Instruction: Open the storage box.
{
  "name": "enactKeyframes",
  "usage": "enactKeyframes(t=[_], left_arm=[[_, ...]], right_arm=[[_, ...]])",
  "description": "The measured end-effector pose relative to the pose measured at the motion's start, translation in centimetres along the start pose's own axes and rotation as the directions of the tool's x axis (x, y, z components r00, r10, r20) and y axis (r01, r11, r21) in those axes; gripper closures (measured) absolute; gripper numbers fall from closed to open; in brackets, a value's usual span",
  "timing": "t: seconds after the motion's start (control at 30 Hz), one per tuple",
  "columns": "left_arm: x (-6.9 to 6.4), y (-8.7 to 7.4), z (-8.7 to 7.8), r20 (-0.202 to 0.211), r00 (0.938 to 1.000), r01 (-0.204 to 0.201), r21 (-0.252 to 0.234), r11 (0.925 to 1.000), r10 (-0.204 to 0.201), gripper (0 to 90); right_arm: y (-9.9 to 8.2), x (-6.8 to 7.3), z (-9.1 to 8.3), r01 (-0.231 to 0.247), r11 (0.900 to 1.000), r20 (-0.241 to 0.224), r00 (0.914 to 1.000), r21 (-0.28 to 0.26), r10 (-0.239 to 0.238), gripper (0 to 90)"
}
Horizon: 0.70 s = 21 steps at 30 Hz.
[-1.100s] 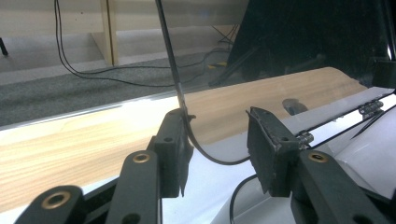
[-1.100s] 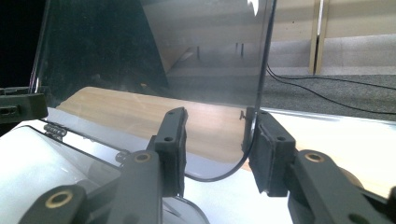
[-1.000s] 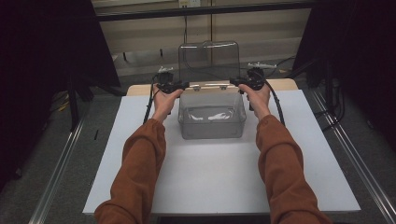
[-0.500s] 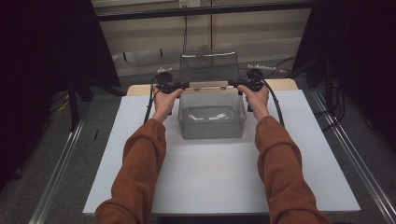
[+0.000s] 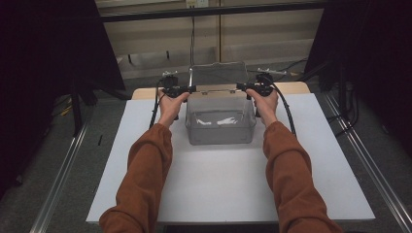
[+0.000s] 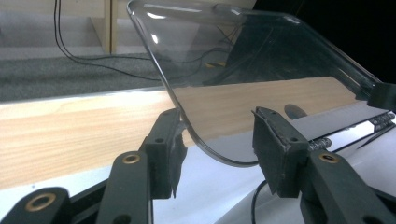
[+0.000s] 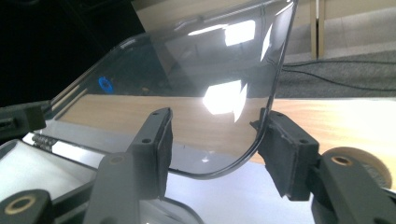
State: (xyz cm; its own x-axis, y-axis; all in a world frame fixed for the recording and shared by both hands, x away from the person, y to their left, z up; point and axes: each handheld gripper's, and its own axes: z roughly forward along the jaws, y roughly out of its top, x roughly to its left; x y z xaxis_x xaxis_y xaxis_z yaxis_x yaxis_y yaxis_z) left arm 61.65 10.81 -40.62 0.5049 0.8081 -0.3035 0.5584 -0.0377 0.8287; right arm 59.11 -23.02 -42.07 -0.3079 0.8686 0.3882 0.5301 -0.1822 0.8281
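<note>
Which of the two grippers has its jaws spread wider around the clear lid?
The left gripper: its pads stand well apart from the lid, while the right gripper has one pad against the lid's edge.

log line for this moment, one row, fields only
scene: clear box on white table | lid raised | left gripper open, opening | right gripper open, opening
</note>
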Motion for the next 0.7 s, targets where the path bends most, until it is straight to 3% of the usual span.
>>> enactKeyframes(t=[0.07, 0.3, 0.47, 0.63, 0.7], left_arm=[[0.06, -0.03, 0.02, 0.002, 1.0, 0.003, 0.0, 1.0, -0.003, 52.9], [0.1, -0.07, 0.06, 0.005, 1.0, 0.002, -0.004, 1.0, -0.002, 52.9], [0.15, -0.09, 0.07, 0.007, 1.0, -0.005, -0.004, 1.0, 0.005, 52.8], [0.41, -0.41, 0.33, -0.007, 0.9999, -0.008, -0.023, 0.9997, 0.008, 52.3], [0.5, -0.61, 0.54, -0.011, 0.9999, -0.006, -0.028, 0.9996, 0.006, 50.5]], right_arm=[[0.0, -0.23, 0.06, -0.032, 0.9994, -0.01, 0.9994, 0.01, 0.032, 44.4], [-0.08, -0.16, 0.07, -0.05, 0.9987, -0.01, 0.9987, 0.011, 0.05, 43.4], [-0.3, -0.26, 0.29, -0.076, 0.9971, 0.004, 0.9971, 0.003, 0.076, 36.5], [-0.36, -0.33, 0.29, -0.035, 0.9993, 0.032, 0.9988, -0.015, 0.036, 33.5], [-0.31, -0.28, 0.25, -0.035, 0.999, 0.015, 0.9993, -0.03, 0.035, 35.1]])
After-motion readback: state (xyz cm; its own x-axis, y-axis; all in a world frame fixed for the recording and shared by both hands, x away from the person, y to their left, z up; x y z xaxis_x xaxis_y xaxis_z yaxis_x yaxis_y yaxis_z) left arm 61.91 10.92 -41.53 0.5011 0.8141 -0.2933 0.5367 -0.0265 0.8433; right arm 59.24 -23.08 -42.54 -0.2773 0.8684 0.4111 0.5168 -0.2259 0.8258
